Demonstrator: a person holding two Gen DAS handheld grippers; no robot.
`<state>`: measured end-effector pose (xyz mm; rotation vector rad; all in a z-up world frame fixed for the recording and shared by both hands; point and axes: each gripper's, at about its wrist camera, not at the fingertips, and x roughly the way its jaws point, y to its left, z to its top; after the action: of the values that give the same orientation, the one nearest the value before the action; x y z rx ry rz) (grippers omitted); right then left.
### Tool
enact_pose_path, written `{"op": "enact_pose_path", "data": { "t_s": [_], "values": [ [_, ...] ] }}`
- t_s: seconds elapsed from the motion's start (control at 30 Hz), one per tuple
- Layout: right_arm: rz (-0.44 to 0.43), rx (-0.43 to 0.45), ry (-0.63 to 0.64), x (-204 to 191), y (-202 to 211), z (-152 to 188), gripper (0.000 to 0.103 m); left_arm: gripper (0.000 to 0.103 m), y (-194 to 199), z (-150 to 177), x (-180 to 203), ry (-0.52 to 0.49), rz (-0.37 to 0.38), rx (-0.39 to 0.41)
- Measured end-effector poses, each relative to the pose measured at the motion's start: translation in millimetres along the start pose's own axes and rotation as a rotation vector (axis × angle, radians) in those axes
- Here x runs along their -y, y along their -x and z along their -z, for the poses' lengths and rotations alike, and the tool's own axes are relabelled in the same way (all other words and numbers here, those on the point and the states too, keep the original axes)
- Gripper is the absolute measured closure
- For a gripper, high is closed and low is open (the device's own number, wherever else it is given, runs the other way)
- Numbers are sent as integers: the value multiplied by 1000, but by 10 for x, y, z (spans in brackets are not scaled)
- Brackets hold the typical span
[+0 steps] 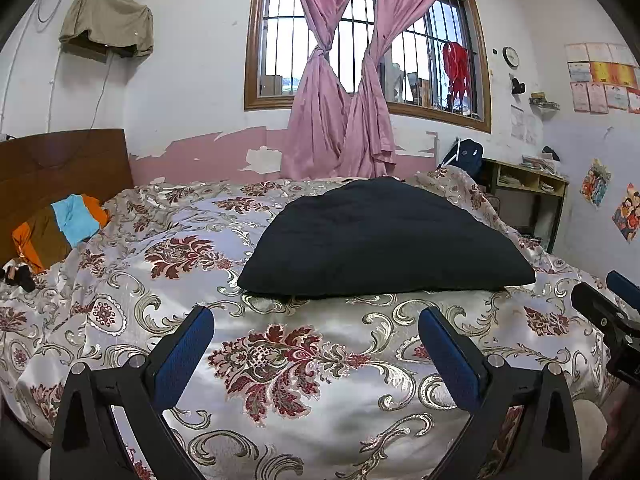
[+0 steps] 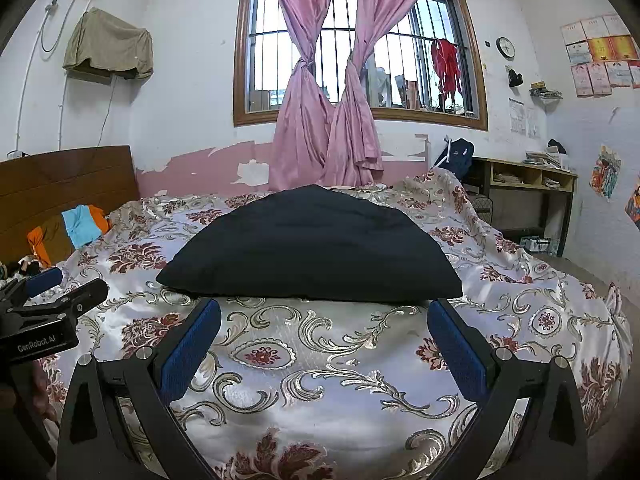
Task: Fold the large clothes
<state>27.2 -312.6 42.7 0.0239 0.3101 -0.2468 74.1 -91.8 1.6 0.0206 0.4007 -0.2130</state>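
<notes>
A black garment [image 1: 380, 236] lies folded into a flat rectangle on the floral bedspread [image 1: 288, 368]; it also shows in the right wrist view [image 2: 316, 248]. My left gripper [image 1: 316, 320] is open and empty, hovering over the bedspread just short of the garment's near edge. My right gripper [image 2: 324, 312] is open and empty, its blue pads [image 2: 192, 348] close to the garment's near edge. Each gripper shows at the side of the other's view: the right one [image 1: 612, 300], the left one [image 2: 60, 288].
A wooden headboard [image 1: 60, 168] and an orange, blue and brown cloth [image 1: 60, 228] are at the left. A window with pink curtains [image 1: 340, 92] is behind the bed. A wooden desk [image 1: 528, 188] stands at the right wall.
</notes>
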Motion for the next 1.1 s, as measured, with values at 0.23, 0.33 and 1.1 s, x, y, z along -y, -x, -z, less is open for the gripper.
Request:
{"op": "enact_pose_path", "data": {
  "t_s": [0.23,0.33,1.1],
  "values": [
    [1,0,0,-5,2,-1,2,0,1,4,10,-1,-3,-1],
    [1,-1,0,-6,3,-1,2,0,-5,-22,-1,11,2,-11],
    [9,-16,-18,-126,10,26,2,0,53,-73,62,-35,-25,-3]
  ]
}}
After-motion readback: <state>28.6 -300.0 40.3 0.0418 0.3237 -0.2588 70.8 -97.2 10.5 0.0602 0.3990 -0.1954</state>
